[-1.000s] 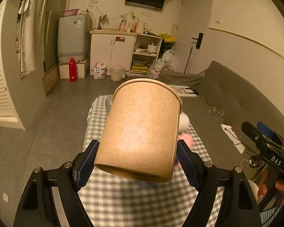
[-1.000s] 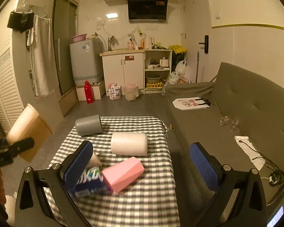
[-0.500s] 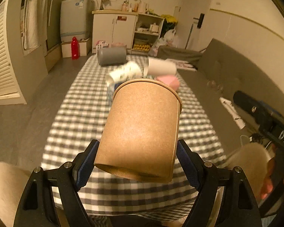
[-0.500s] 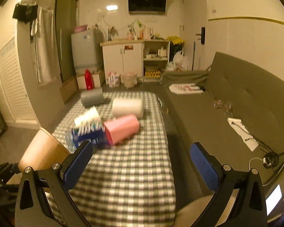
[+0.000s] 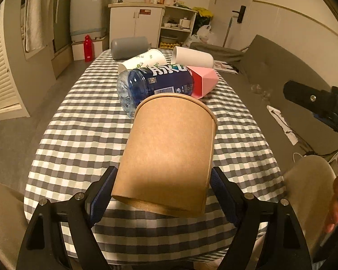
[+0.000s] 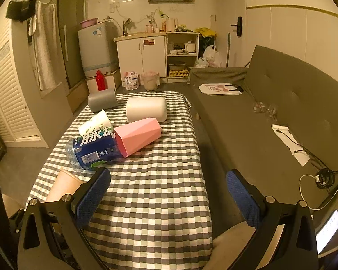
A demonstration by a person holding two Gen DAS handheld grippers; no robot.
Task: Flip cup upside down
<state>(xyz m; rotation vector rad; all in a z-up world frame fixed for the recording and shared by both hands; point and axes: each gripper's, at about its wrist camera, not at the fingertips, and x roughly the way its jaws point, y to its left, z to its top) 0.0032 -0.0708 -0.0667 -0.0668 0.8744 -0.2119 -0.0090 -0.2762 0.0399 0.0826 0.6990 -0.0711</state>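
**A:** What have you got on the left side?

**B:** My left hand-held gripper (image 5: 163,186) is pinching the brown paper cup (image 5: 166,155), one blue pad on each side of it near its base. The cup is tilted, base toward me, rim pointing away over the near part of the worktop (image 5: 83,135). I can't tell whether it touches the checked cloth; it looks held above it.

**A:** And the right?

**B:** My right hand-held gripper (image 6: 169,193) is spread wide with nothing between the pads, only checked cloth under it. In its view the brown cup (image 6: 63,186) shows at the near left, just beside the left pad.

**A:** What else is lying around?

**B:** A cluster farther up the worktop, everything on its side. A clear bottle with a blue label (image 6: 92,150) has its neck end tucked into the mouth of a pink faceted cup (image 6: 138,136). Just behind the bottle lies a white cup with a green leaf print (image 6: 95,123). Farther back, a grey cup (image 6: 102,100) on the left and a plain white cup (image 6: 146,109) on the right. A grey sofa (image 6: 281,112) runs along the right side.
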